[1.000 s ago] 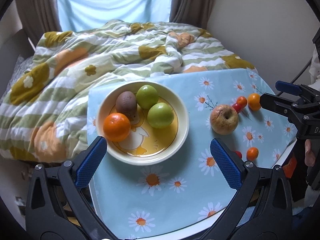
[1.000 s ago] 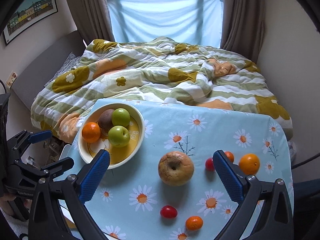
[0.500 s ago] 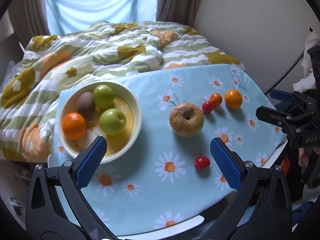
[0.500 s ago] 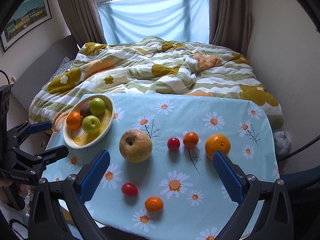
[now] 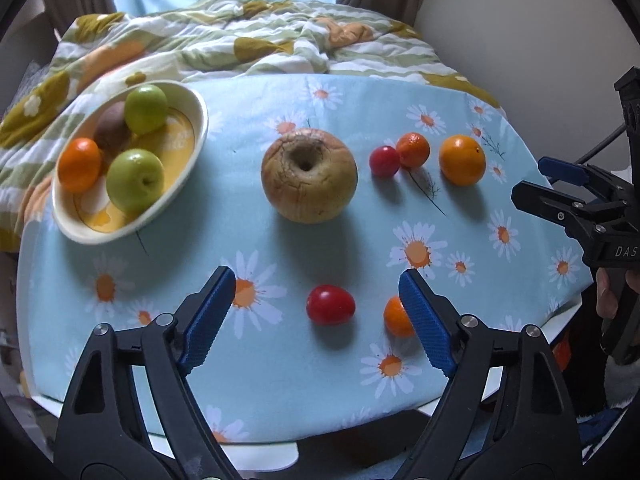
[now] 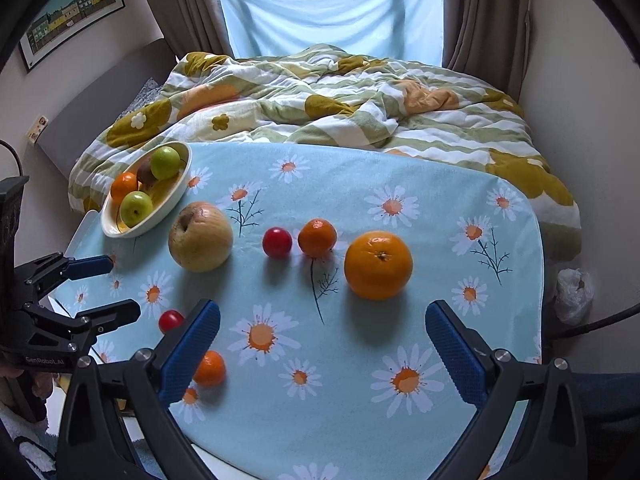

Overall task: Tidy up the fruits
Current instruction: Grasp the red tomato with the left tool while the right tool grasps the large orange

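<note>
- Blue-padded left gripper [image 5: 316,292] hangs above the near edge of the table [image 5: 256,450], its jaws apart and holding nothing; they have just been closing somewhat, with only air between the pads, which touch no fruit.
- Below the gap, a red cherry tomato [image 5: 330,304] lies on the daisy-print cloth [image 5: 280,360], with a small orange fruit [image 5: 394,318] at its 3 o'clock, partly hidden behind the right-hand pad.
- At 12 o'clock from the tomato sits a wrinkled yellowish apple [image 5: 309,175], alone in the middle of the cloth.
- At 3 o'clock from the apple runs a row: a second cherry tomato [image 5: 384,161], a small mandarin [image 5: 413,149] touching or nearly touching it, then a large orange [image 5: 462,159] a little apart.
- At 9 o'clock from the apple stands a cream bowl [image 5: 192,164] with two green apples [image 5: 135,181], an orange fruit [image 5: 79,165] and a brown fruit [image 5: 110,128] in it.
- The right gripper [image 6: 323,322] is wide open and empty above the cloth; the large orange lies at its 12 o'clock, beyond the pads and clear of them.
- A flowered quilt [image 6: 320,104] lies rumpled on the bed beyond the table.
</note>
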The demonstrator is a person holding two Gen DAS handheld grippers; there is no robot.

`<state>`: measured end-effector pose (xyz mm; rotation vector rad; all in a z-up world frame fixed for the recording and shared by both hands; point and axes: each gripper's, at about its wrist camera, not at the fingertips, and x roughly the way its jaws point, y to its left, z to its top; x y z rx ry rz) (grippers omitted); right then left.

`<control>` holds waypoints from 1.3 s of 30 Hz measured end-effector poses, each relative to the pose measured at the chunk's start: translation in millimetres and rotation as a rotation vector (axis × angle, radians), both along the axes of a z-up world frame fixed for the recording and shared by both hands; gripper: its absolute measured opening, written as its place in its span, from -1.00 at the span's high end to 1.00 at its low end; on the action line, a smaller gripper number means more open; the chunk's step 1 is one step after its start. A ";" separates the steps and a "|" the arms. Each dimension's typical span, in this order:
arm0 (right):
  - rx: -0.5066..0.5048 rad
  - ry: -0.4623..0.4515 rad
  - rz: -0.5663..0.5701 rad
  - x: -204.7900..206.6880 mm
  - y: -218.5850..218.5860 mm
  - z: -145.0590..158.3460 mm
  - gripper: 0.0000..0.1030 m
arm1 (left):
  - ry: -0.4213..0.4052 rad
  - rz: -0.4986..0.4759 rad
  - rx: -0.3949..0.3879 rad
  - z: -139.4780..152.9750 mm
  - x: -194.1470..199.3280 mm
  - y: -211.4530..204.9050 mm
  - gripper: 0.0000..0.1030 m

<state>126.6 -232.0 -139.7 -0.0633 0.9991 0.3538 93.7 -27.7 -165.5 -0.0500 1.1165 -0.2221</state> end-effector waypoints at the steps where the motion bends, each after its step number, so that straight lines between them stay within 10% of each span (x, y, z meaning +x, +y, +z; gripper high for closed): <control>1: 0.000 0.004 0.010 2.7 -2.5 -3.4 -0.99 | 0.006 0.012 -0.002 -4.4 -0.8 -2.3 -0.76; 16: -0.003 0.040 0.084 32.5 -20.0 -40.5 -0.98 | 0.086 0.122 -0.011 -50.8 1.8 -15.7 0.03; 39: -0.050 0.052 0.112 59.7 -15.7 -63.1 -0.52 | 0.050 0.141 0.054 -55.2 -3.8 -21.0 0.20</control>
